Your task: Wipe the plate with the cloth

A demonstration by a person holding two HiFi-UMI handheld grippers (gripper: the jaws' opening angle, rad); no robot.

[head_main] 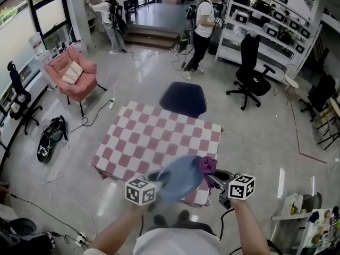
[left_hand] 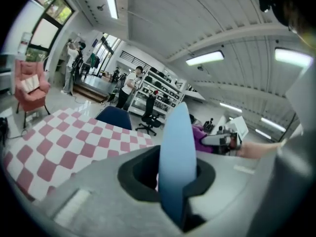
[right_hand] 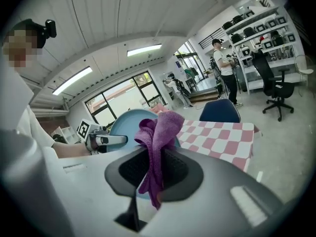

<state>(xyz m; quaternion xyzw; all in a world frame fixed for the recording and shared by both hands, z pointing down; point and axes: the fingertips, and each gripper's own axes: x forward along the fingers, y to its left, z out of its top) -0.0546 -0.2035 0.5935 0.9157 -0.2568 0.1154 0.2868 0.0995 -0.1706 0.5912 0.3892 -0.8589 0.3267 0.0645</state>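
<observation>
A light blue plate (head_main: 179, 177) is held tilted above the near edge of the checked table (head_main: 154, 139). My left gripper (head_main: 159, 178) is shut on the plate's left rim; in the left gripper view the plate (left_hand: 177, 157) stands edge-on between the jaws. My right gripper (head_main: 211, 177) is shut on a purple cloth (head_main: 207, 165), which rests against the plate's upper right edge. The right gripper view has the cloth (right_hand: 157, 147) hanging bunched from the jaws, with the plate (right_hand: 129, 125) just behind it.
A dark blue chair (head_main: 183, 98) stands at the table's far side. Farther off are a pink armchair (head_main: 71, 73), a black office chair (head_main: 251, 68), shelving (head_main: 265, 20) and two people (head_main: 204, 23). Cables and a black bag (head_main: 50, 137) lie on the floor at left.
</observation>
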